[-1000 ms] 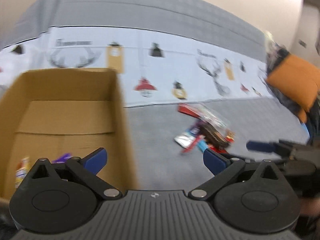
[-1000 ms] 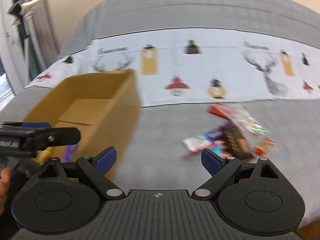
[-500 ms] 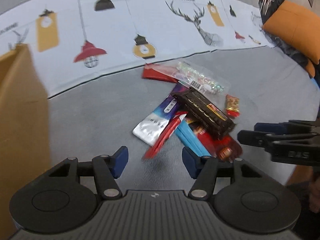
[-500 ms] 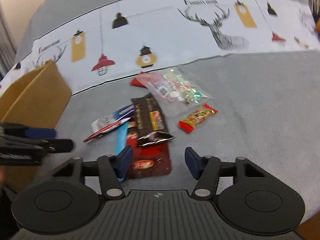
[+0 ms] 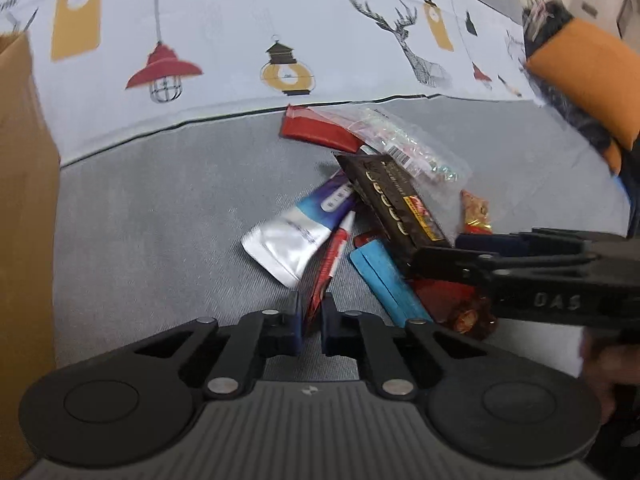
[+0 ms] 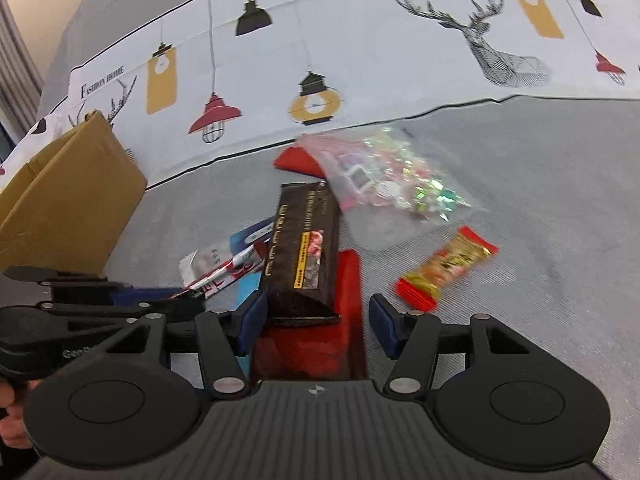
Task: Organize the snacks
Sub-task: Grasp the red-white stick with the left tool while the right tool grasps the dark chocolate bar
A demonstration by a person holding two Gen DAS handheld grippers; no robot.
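Two grippers meet over the snack pile on the grey bed (image 5: 152,216). The left gripper (image 5: 310,322) is clenched on a thin red-and-white stick packet (image 5: 332,268); the right gripper (image 6: 316,322) gapes, released, astride the dark brown chocolate bar (image 6: 306,248). A brown cardboard box (image 6: 68,200) stands left.
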